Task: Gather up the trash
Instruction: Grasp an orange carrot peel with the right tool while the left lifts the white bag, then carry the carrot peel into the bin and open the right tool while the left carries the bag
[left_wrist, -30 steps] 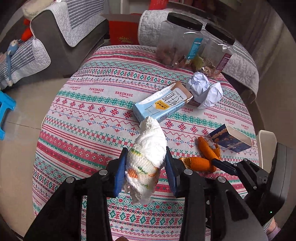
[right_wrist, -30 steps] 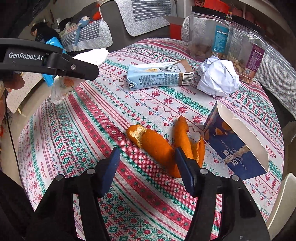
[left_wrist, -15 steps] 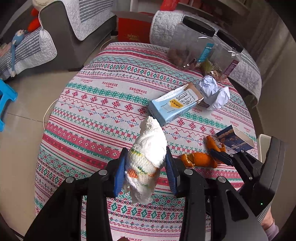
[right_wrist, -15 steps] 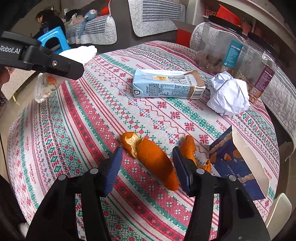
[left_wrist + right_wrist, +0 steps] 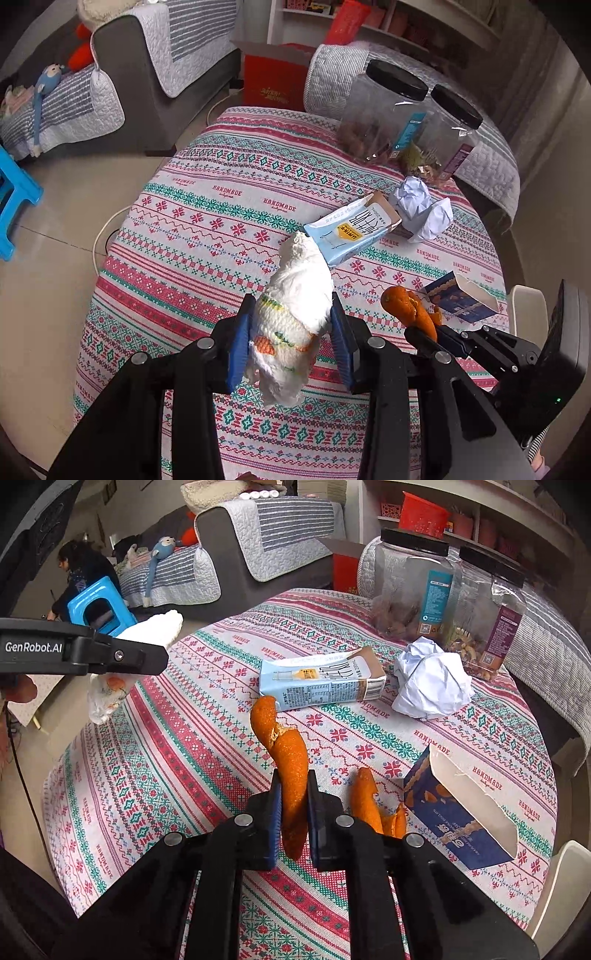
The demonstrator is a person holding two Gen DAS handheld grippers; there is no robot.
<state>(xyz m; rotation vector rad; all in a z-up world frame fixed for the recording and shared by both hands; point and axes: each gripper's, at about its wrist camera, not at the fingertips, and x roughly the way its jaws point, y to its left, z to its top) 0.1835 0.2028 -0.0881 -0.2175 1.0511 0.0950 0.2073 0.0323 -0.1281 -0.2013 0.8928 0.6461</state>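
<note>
My left gripper (image 5: 291,325) is shut on a crumpled white tissue with orange print (image 5: 295,299), held above the patterned table's near side. It also shows in the right wrist view (image 5: 110,686). My right gripper (image 5: 292,805) is shut on a strip of orange peel (image 5: 290,753), lifted off the cloth. It also shows in the left wrist view (image 5: 406,308). A second orange peel (image 5: 369,805) lies on the table beside it. A light blue drink carton (image 5: 321,681), a crumpled white paper ball (image 5: 432,685) and an open dark blue box (image 5: 458,812) lie on the table.
Two clear jars with black lids (image 5: 413,583) (image 5: 487,609) stand at the table's far edge. The round table (image 5: 207,206) has a striped cloth. A grey sofa (image 5: 159,55), a red box (image 5: 277,81) and a blue stool (image 5: 98,607) stand beyond it.
My right gripper has closed on one orange peel and lifted it off the table. My left gripper has risen and pulled back, still holding the tissue.
</note>
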